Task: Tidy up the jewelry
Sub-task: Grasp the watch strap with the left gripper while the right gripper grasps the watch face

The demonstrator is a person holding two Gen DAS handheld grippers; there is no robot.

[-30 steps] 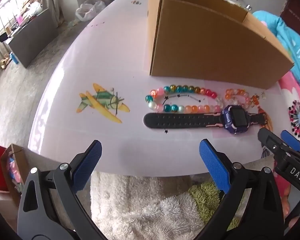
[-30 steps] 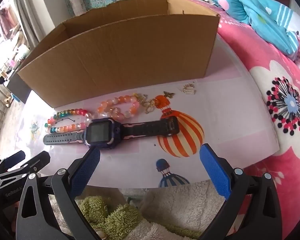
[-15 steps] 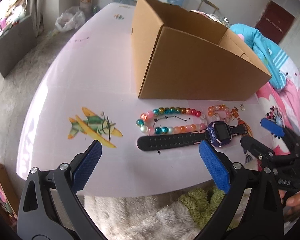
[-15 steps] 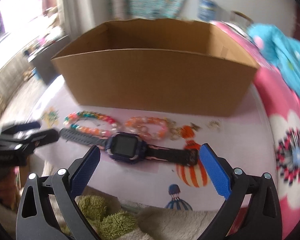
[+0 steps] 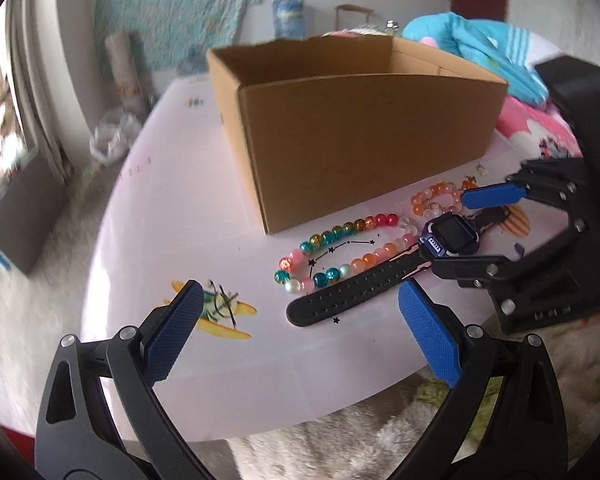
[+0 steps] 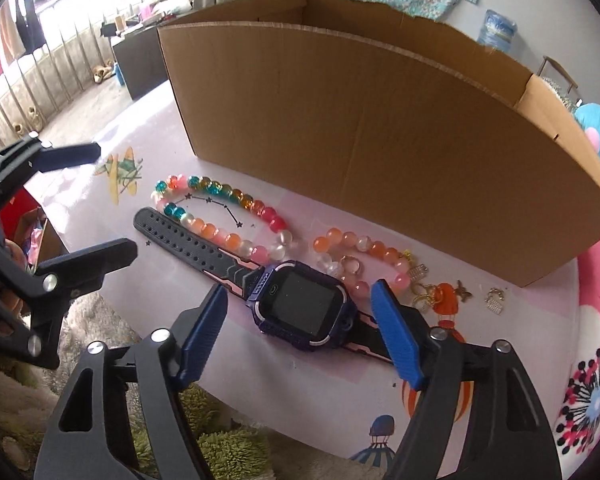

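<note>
A purple smartwatch (image 6: 304,306) with a black strap lies flat on the pale table (image 6: 148,148), also in the left wrist view (image 5: 448,236). Behind it lie a multicoloured bead bracelet (image 6: 220,216) and an orange bead bracelet (image 6: 360,252). An open cardboard box (image 6: 380,120) stands behind them. My right gripper (image 6: 300,332) is open, its pads on either side of the watch face, not touching. My left gripper (image 5: 296,328) is open and empty over the strap's free end. Small gold charms (image 6: 494,300) lie at the right.
The table's front edge (image 5: 300,412) is close below both grippers, with shaggy rug underneath. A pink flowered bed (image 6: 592,380) lies to the right. Printed plane (image 5: 220,312) and balloon (image 6: 444,312) pictures mark the tabletop.
My right gripper has moved forward and down, so its pads now straddle the watch face. My left gripper has swung right and nearer the strap end. The jewelry has not moved.
</note>
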